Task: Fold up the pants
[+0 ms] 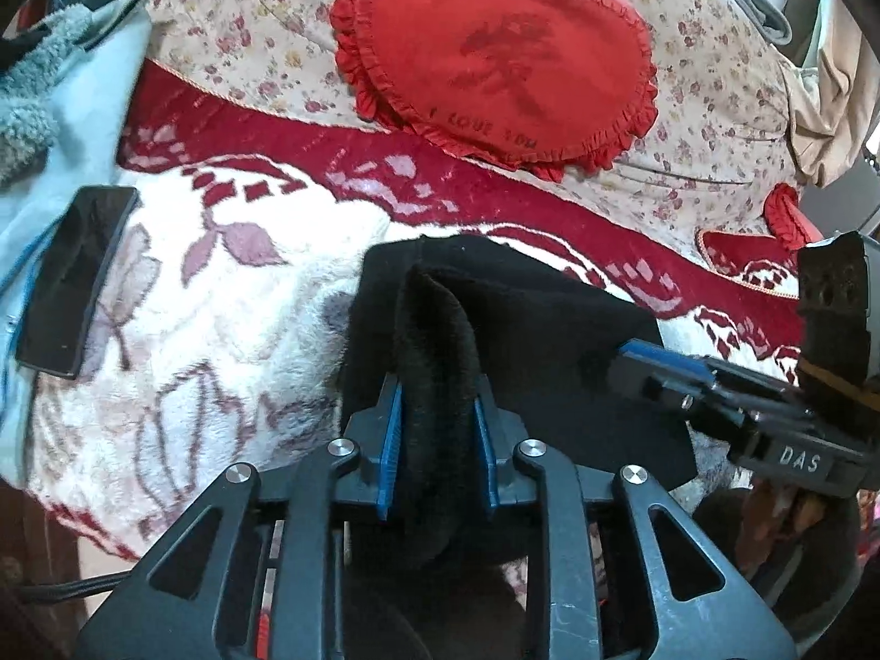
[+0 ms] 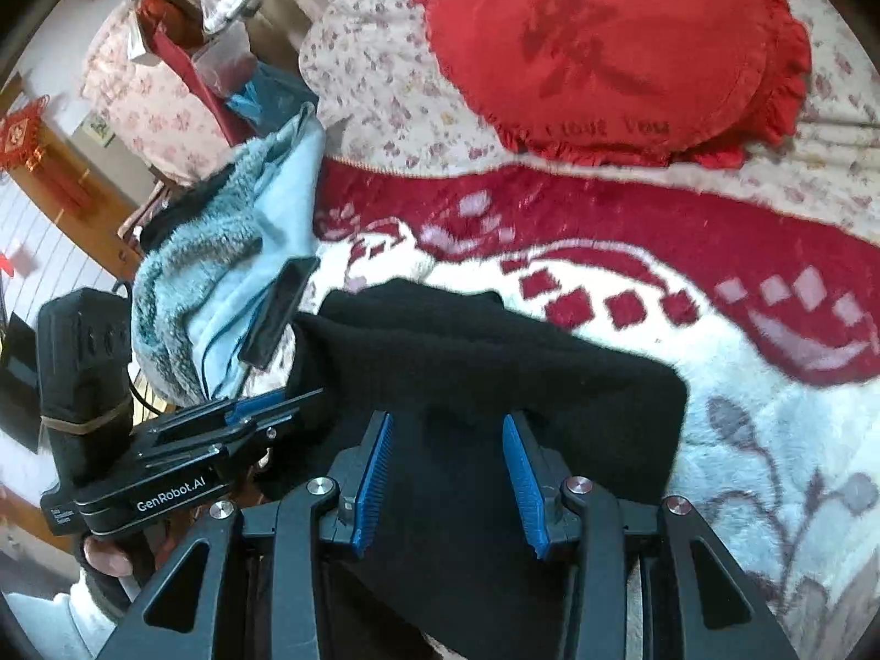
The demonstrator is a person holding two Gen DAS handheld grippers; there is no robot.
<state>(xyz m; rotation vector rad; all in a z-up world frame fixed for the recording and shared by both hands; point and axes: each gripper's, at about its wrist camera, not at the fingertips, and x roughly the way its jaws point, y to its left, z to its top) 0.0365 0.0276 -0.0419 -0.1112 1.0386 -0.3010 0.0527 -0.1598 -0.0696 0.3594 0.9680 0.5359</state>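
Observation:
The black fleece pants (image 1: 528,302) lie bunched on a white and red blanket (image 1: 220,308). In the left wrist view my left gripper (image 1: 437,385) is shut on a raised fold of the pants, with its blue pads (image 1: 391,440) pressing both sides of the fold. My right gripper (image 1: 632,368) comes in from the right at the pants' edge. In the right wrist view the pants (image 2: 495,352) fill the gap of my right gripper (image 2: 446,418), which holds a thick bundle between its blue pads (image 2: 374,473). My left gripper (image 2: 297,401) grips the pants' left edge there.
A red heart-shaped pillow (image 1: 495,55) rests on a floral quilt (image 1: 715,110) behind the pants. A flat black device (image 1: 71,280) and a light blue fleece garment (image 2: 231,253) lie to the left. A hand (image 2: 107,555) holds the left gripper. Furniture and clutter stand beyond the bed's left side.

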